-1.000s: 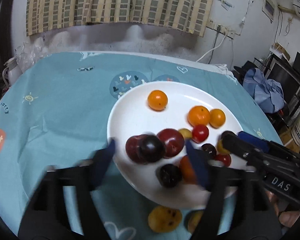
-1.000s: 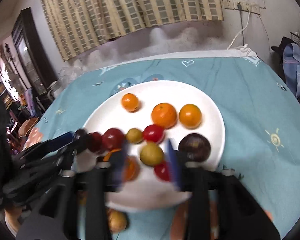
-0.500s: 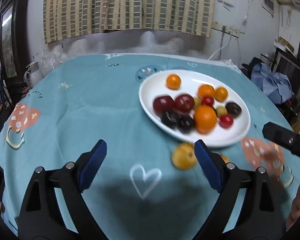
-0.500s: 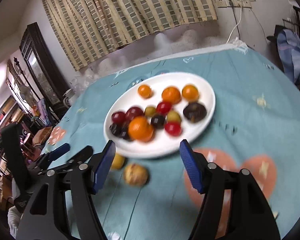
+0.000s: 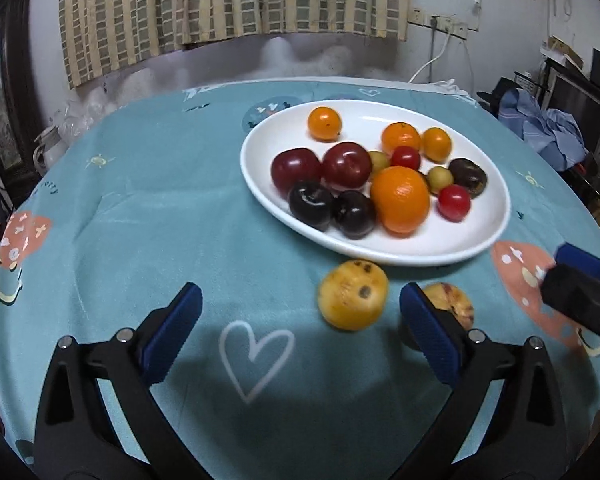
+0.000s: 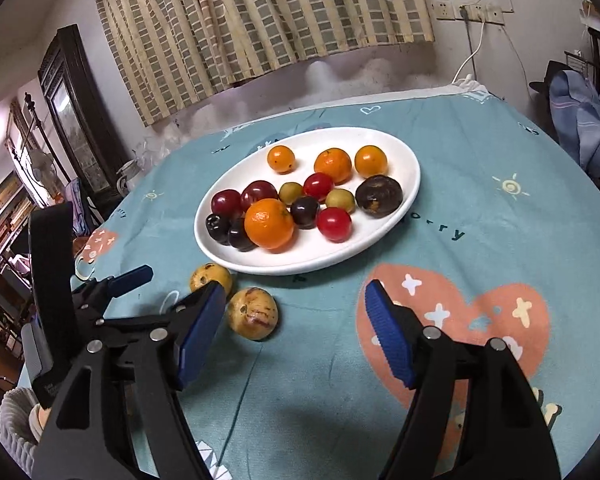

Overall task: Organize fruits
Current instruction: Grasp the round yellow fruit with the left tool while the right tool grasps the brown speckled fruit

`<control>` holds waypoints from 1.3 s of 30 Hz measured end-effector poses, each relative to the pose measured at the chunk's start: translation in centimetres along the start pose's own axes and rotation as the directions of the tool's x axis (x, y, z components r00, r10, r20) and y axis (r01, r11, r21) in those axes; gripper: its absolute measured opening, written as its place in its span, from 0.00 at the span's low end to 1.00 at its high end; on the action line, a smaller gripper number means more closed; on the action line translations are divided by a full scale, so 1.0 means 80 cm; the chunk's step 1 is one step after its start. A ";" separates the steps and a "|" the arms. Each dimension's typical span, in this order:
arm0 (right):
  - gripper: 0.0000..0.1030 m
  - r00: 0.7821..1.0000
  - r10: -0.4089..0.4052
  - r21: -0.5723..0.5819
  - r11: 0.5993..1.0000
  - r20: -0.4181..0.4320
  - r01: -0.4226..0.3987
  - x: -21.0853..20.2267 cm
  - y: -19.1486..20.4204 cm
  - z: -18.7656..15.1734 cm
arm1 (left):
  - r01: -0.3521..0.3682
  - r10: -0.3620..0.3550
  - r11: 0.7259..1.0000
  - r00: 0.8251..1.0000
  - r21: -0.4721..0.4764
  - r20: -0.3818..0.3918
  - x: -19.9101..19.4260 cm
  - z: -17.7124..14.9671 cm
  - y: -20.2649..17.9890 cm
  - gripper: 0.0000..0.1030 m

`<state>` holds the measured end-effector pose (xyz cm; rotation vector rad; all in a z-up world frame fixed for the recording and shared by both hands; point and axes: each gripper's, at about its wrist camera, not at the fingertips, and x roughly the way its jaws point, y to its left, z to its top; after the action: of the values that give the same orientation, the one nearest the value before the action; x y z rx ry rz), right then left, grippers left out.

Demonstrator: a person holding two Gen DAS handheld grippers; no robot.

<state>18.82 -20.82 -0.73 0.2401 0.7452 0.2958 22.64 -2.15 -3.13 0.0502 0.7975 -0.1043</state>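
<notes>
A white oval plate [image 5: 496, 224] [image 6: 404, 196] on the teal tablecloth holds several fruits: oranges, red and dark plums, red tomatoes, small green fruits. A large orange [image 5: 400, 199] [image 6: 269, 223] lies near its front. Two yellow spotted fruits lie on the cloth in front of the plate, one [image 5: 353, 294] [image 6: 211, 277] on the left and one [image 5: 450, 306] [image 6: 253, 313] on the right. My left gripper [image 5: 300, 330] is open and empty, just short of them. My right gripper [image 6: 294, 330] is open and empty, with the right yellow fruit by its left finger.
The round table's edge [image 5: 28, 200] drops off at left. A kettle [image 5: 46, 152] stands beyond it. A chair with blue clothes [image 5: 552, 136] stands at right. The right gripper's tip [image 5: 580, 280] shows at the left view's right side; the left gripper [image 6: 112, 284] shows in the right view.
Both grippers have pulled back from over the plate toward the table's near side. A large orange now lies at the plate's front. Both grippers are open and empty.
</notes>
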 end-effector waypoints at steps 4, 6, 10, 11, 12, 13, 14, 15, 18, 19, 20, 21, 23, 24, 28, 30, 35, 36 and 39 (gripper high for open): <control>0.71 1.000 -0.002 -0.013 1.000 -0.011 0.002 0.002 0.002 -0.002 | 0.047 -0.052 0.996 0.996 -0.069 -0.072 0.021 0.003 0.017 0.79; 0.71 1.000 -0.006 -0.015 1.000 -0.011 0.006 0.002 0.001 -0.002 | 0.094 -0.100 0.992 0.992 -0.087 -0.073 0.022 0.002 0.021 0.54; 0.71 1.000 -0.009 -0.009 1.000 -0.021 0.009 0.005 -0.001 -0.003 | 0.126 -0.129 0.991 0.989 -0.046 -0.066 0.021 -0.001 0.009 0.37; 0.71 1.000 -0.010 -0.010 1.000 -0.023 0.009 0.006 -0.001 -0.004 | 0.127 -0.130 0.991 0.989 -0.042 -0.066 0.021 0.000 0.007 0.37; 0.71 1.000 -0.010 -0.013 1.000 -0.024 0.010 0.006 -0.001 -0.005 | 0.132 -0.134 0.990 0.989 -0.043 -0.064 0.021 0.000 0.008 0.36; 0.71 1.000 -0.010 -0.019 1.000 -0.026 0.010 0.007 0.000 -0.005 | 0.140 -0.143 0.989 0.988 -0.050 -0.063 0.021 0.000 0.010 0.36; 0.71 1.000 -0.012 -0.025 1.000 -0.027 0.012 0.007 0.002 -0.006 | 0.149 -0.152 0.987 0.986 -0.059 -0.063 0.021 0.000 0.012 0.36; 0.71 0.999 -0.018 -0.036 0.999 -0.029 0.017 0.008 0.003 -0.007 | 0.155 -0.160 0.986 0.985 -0.067 -0.062 0.020 0.000 0.015 0.36; 0.71 0.999 -0.023 -0.054 0.998 -0.036 0.021 0.011 0.008 -0.009 | 0.133 -0.136 0.990 0.989 -0.056 -0.053 0.014 -0.002 0.019 0.35; 0.71 0.999 -0.023 -0.064 0.998 -0.039 0.020 0.012 0.010 -0.010 | 0.107 -0.110 0.993 0.993 -0.051 -0.045 0.007 -0.003 0.022 0.35; 0.71 0.999 -0.024 -0.072 0.997 -0.042 0.021 0.013 0.011 -0.011 | 0.090 -0.092 0.994 0.995 -0.054 -0.037 0.000 -0.005 0.027 0.35; 0.71 0.999 -0.025 -0.082 0.996 -0.046 0.021 0.014 0.013 -0.012 | 0.074 -0.076 0.995 0.997 -0.074 -0.028 -0.011 -0.008 0.037 0.35; 0.71 0.998 -0.028 -0.111 0.994 -0.055 0.022 0.017 0.020 -0.017 | 0.054 -0.056 0.994 0.998 -0.100 -0.015 -0.026 -0.013 0.050 0.35; 0.71 0.998 -0.028 -0.122 0.992 -0.059 0.021 0.018 0.023 -0.019 | 0.035 -0.036 0.994 0.999 -0.106 -0.006 -0.035 -0.017 0.056 0.35; 0.70 0.996 -0.058 -0.191 0.981 -0.075 0.043 0.030 0.045 -0.024 | 0.006 -0.002 0.990 1.000 -0.138 0.025 -0.065 -0.031 0.072 0.35; 0.69 0.993 -0.092 -0.221 0.972 -0.078 0.073 0.038 0.055 -0.021 | -0.001 0.006 0.990 0.999 -0.140 0.039 -0.071 -0.033 0.073 0.35; 0.64 0.985 -0.122 -0.221 0.971 -0.123 0.093 0.068 0.061 -0.018 | 0.001 0.006 0.993 0.998 -0.117 0.057 -0.073 -0.031 0.067 0.35; 0.60 0.984 -0.125 -0.216 0.972 -0.124 0.096 0.072 0.060 -0.020 | 0.003 0.004 0.994 0.998 -0.113 0.058 -0.072 -0.031 0.065 0.36; 0.45 0.982 -0.108 -0.214 0.974 -0.156 0.073 0.082 0.059 -0.022 | 0.004 0.002 0.995 0.998 -0.101 0.061 -0.072 -0.029 0.062 0.36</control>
<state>21.32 -13.96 -4.66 -0.0179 0.8820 0.3066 17.59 3.38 -0.60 -0.0491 0.7412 -0.0656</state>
